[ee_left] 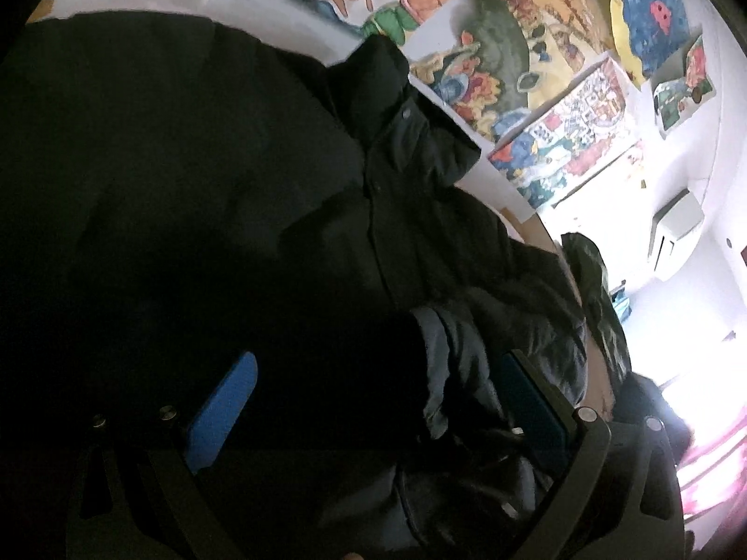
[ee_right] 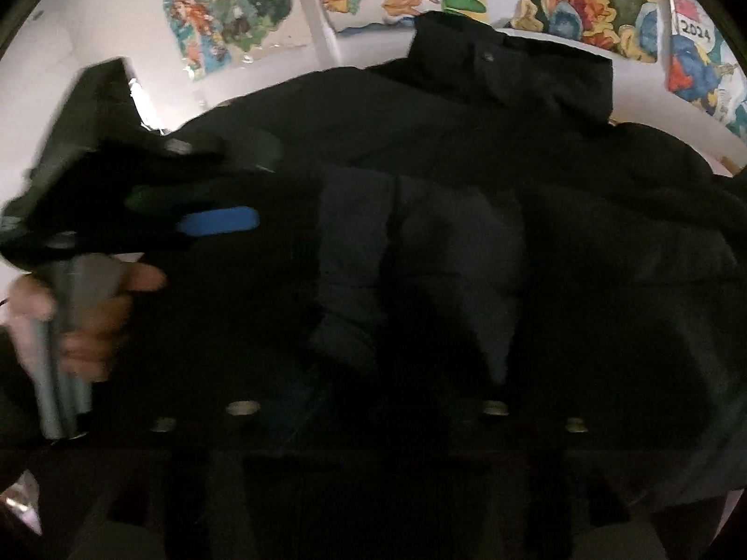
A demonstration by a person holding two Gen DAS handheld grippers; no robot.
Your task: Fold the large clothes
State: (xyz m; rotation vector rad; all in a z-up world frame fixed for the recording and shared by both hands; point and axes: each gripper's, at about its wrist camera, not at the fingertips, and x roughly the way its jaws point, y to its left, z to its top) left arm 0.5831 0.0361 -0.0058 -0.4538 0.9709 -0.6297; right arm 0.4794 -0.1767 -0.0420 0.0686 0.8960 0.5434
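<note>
A large black padded jacket (ee_left: 233, 177) lies spread out and fills most of both views; its collar (ee_left: 397, 93) points to the painted wall. In the left wrist view my left gripper (ee_left: 373, 401) is open, its blue pads (ee_left: 224, 410) wide apart with a sleeve cuff (ee_left: 448, 354) lying between them. In the right wrist view the jacket (ee_right: 467, 233) is very dark. My right gripper's own fingers are lost in the dark at the bottom. The left gripper (ee_right: 219, 221) shows at the left, held in a hand (ee_right: 98, 317), over the jacket.
Colourful paintings (ee_left: 513, 46) cover the white wall behind the jacket. A person in camouflage clothing (ee_left: 602, 326) stands at the right edge of the surface. An air conditioner (ee_left: 677, 228) hangs on the far wall.
</note>
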